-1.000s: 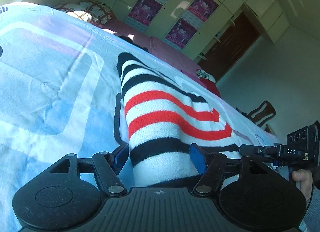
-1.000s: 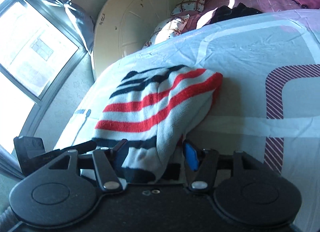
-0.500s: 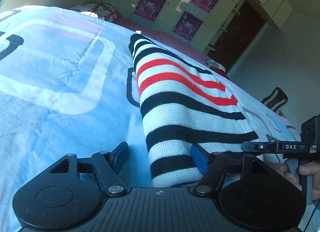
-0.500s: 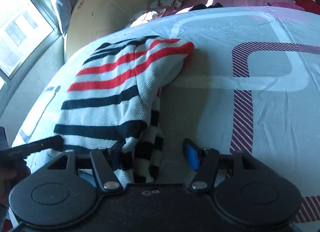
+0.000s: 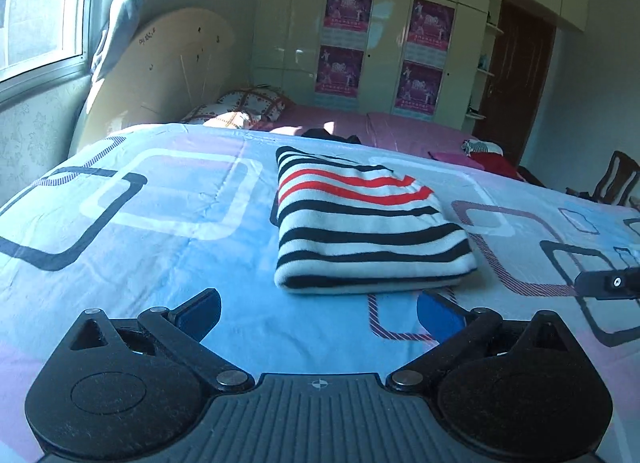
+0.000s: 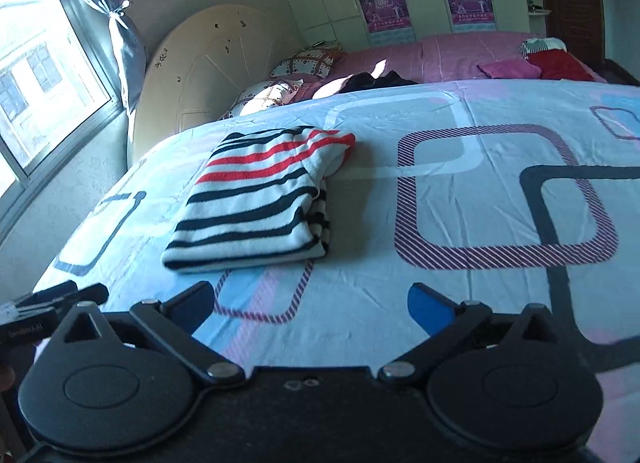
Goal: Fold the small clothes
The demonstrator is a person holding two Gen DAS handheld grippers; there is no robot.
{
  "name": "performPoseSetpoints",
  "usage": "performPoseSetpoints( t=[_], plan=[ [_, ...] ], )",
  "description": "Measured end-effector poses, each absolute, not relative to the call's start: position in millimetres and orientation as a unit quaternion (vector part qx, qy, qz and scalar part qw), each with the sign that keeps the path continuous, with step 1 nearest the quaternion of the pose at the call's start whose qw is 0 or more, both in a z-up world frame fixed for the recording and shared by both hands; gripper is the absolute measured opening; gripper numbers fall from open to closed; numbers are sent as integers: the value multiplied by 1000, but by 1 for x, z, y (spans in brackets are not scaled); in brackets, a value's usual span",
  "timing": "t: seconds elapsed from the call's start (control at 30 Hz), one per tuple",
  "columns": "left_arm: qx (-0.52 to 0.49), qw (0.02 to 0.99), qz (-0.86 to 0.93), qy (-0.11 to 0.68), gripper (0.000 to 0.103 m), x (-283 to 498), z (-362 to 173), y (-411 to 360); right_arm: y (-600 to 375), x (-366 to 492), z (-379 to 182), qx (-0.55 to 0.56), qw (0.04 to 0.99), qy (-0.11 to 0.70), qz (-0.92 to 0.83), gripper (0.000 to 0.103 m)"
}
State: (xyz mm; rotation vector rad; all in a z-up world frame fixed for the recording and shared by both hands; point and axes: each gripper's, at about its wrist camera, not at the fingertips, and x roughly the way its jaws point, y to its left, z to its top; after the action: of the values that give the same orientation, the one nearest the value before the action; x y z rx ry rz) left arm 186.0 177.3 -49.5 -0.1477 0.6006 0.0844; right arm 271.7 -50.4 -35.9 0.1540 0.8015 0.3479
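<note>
A small knit sweater [image 5: 368, 223] with black, white and red stripes lies folded into a neat rectangle on the patterned bed sheet [image 5: 160, 223]. In the right wrist view the same sweater [image 6: 256, 199] lies left of centre, an inner layer peeking out at its right edge. My left gripper [image 5: 318, 313] is back from the sweater's near edge, its jaws opening wide with nothing between them. My right gripper [image 6: 312, 305] is likewise clear of the cloth, jaws opening, empty. Part of the right gripper shows at the right edge of the left wrist view.
The light-blue sheet [image 6: 480, 223] with square outlines spreads around the sweater. Behind it lies a pink bed [image 5: 380, 129] with dark clothes [image 6: 376, 81], red and pink garments [image 6: 552, 63] and pillows [image 5: 240, 111]. A round board [image 6: 208, 75] leans by the window. A wooden chair [image 5: 616, 179] stands at the right.
Both grippers let go of the sweater's near edge, opened wide and pulled back and up. The sweater now lies flat and folded on the sheet, farther from both cameras.
</note>
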Motion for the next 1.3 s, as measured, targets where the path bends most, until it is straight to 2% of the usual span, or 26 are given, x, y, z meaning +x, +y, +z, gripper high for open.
performPoseSetpoints(
  t=[0.27,0.5,0.8,1.3],
  plan=[
    [-77,961,29,265,103,59,-9,134,-51,124,13,-7,933,328,145,103],
    [-62,969,18,239,103,-7,18,114,-47,71,40,-23,949,282,139,103],
    [-54,974,23,219,103,-37,37,113,-44,53,49,-13,956,261,131,103],
    [-49,977,7,207,103,-33,46,102,-48,38,55,-17,961,249,117,103]
  ],
)
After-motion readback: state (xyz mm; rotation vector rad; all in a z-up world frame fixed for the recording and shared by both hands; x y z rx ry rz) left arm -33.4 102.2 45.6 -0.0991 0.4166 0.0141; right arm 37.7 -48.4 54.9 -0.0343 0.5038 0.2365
